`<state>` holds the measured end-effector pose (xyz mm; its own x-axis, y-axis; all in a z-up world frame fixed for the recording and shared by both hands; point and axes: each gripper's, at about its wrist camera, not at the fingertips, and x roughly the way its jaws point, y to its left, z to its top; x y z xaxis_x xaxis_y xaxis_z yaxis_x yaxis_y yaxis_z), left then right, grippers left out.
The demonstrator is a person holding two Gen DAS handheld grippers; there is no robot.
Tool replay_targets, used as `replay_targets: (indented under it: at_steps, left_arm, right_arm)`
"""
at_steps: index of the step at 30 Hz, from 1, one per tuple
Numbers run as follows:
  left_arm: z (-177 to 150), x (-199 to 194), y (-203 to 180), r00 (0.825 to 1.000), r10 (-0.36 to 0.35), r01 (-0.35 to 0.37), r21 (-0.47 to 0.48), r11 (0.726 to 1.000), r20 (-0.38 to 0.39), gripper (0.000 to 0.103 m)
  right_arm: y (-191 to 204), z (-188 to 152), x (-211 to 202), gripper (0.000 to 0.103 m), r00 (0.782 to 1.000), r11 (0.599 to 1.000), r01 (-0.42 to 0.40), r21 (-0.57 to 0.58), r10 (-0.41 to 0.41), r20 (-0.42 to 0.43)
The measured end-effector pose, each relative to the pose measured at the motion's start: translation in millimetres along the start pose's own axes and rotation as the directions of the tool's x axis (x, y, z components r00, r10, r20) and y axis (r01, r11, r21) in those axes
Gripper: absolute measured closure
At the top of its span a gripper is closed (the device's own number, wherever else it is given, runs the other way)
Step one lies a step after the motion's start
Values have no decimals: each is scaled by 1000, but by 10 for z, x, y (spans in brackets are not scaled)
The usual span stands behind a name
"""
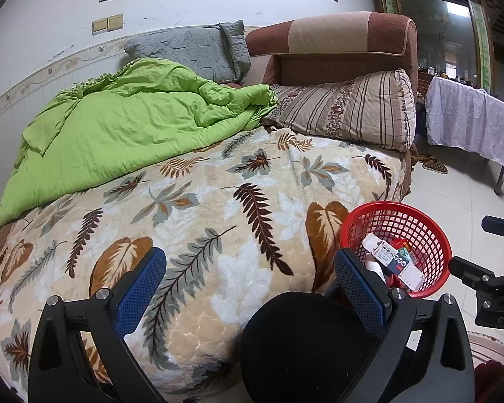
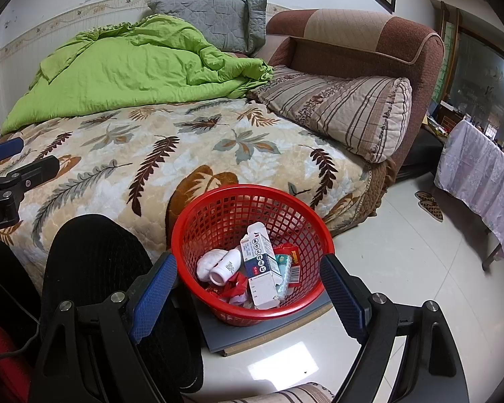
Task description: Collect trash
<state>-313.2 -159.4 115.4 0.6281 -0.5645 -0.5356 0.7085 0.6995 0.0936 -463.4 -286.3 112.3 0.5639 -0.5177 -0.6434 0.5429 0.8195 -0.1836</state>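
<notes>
The round red plastic mesh basket sits on a flat grey board on the pale tiled floor, pushed right up against the side of the bed — handy, I'd guess, so that anything picked off the covers can be dropped straight in. It already holds a fair heap: a white and blue cardboard carton leaning upright, a small white plastic bottle on its side, some crumpled red wrappers and a teal packet tucked behind the carton.

The cream bedspread printed with brown and grey leaves looks bare of litter from where the cameras point; the crumpled lime-green quilt and the striped beige pillow lie further back. So my judgement is that the collecting is near its end, or done.

The right gripper hangs over the basket with its blue-padded fingers spread wide either side of the rim — nothing between them, touching nothing. The left gripper hovers above the bed's edge, likewise released and empty, a black-clad knee beneath it.
</notes>
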Motion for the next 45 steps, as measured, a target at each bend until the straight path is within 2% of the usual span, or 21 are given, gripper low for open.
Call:
replay_targets:
  at_steps: [35,40,45]
  left_arm:
    - [1,2,-5,1000,2,-2,-4,1000,-3,3]
    - [-29,12,111,1000,9,-11,-50,999,-30,3]
    - [-57,31,648,995,81,-91,-179,980,-64,3]
  right_arm:
    - [-28,-21,9,13,1000,1000,2,0,-2,-4]
    - [27,17,103,13,1000,1000,-21,-21,21,-19]
    - [249,304,288,13,997,994,-75,-81,74,-16]
